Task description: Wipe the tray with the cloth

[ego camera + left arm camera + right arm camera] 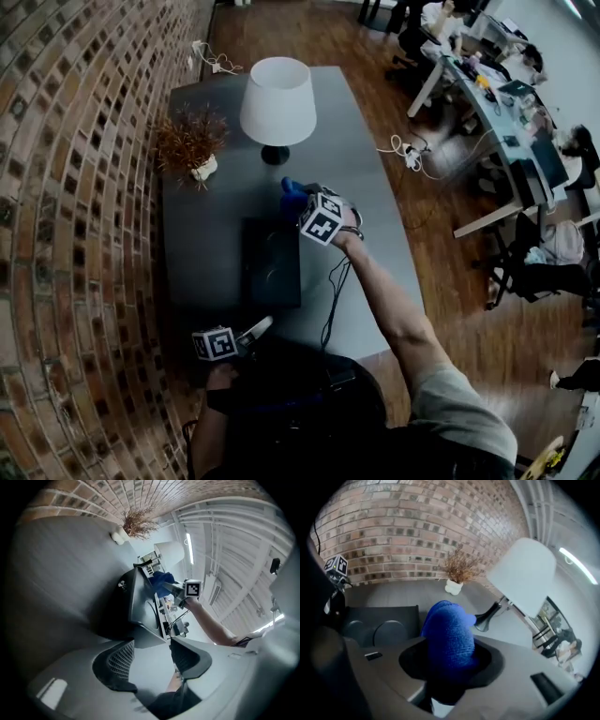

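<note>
Hovering cloth (292, 195) near tray (272, 267)

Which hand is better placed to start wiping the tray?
Right. The right tongs grip the blue cloth beside the far end of the tray, likely ready to wipe. The left tongs are open and empty near its close edge.

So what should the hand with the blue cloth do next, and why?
Probably bring the right gripper down and across until the blue cloth touches the black tray. The cloth is clamped in its jaws but sits off the tray's far end, not on it. The left gripper waits open by the near end.
</note>
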The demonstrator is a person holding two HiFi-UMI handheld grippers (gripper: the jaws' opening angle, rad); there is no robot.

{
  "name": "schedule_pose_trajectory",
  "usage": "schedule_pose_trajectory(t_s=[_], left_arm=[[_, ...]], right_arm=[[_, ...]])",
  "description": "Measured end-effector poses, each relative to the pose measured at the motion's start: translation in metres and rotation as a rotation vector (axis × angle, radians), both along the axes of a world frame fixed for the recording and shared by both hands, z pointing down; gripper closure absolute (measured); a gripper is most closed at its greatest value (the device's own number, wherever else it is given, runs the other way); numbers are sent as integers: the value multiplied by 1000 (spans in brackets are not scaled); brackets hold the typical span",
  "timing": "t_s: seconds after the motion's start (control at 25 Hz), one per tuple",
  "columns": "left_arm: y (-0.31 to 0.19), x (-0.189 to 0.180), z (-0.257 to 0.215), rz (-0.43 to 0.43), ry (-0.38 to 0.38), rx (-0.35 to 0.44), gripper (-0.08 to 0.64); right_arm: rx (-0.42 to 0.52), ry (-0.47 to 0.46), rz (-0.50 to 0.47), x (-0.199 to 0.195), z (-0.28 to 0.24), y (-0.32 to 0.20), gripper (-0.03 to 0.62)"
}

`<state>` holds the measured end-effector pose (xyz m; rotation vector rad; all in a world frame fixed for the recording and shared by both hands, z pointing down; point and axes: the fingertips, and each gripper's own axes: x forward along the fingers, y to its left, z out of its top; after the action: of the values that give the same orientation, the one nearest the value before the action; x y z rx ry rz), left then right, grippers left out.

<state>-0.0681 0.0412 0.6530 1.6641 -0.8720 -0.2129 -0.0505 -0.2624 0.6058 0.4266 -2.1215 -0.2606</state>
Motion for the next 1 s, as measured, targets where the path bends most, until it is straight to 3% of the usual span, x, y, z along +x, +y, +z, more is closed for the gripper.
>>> schedule_pose_trajectory(t_s=[0.12,0.2,0.36,0.44,0.6,0.76,0.88,1.0], left_arm=[[-6,-1,-3,-62,11,6,314],[-9,-5,-3,-76,-14,15,313],[-25,-41,-5,-195,-32,20,291],[-40,-69,-3,-245,-76,20,290],[-78,-122,4,-253,-154,10,290],[-135,-139,4,-160,-240,41,278],[-169,-161,-1,-92,-404,82,241],[-161,-147,-22,-85,-456,164,235]], right_arm=[[-97,166,-155,-22,42,5,436],[-179,220,-192,-18,62,6,457],[-377,178,-189,-7,71,6,462],[-440,152,-171,7,72,12,463],[-558,54,-85,49,75,50,465],[-512,44,-53,81,82,114,463],[-458,-64,12,50,87,142,460],[-443,-166,99,32,90,167,455]])
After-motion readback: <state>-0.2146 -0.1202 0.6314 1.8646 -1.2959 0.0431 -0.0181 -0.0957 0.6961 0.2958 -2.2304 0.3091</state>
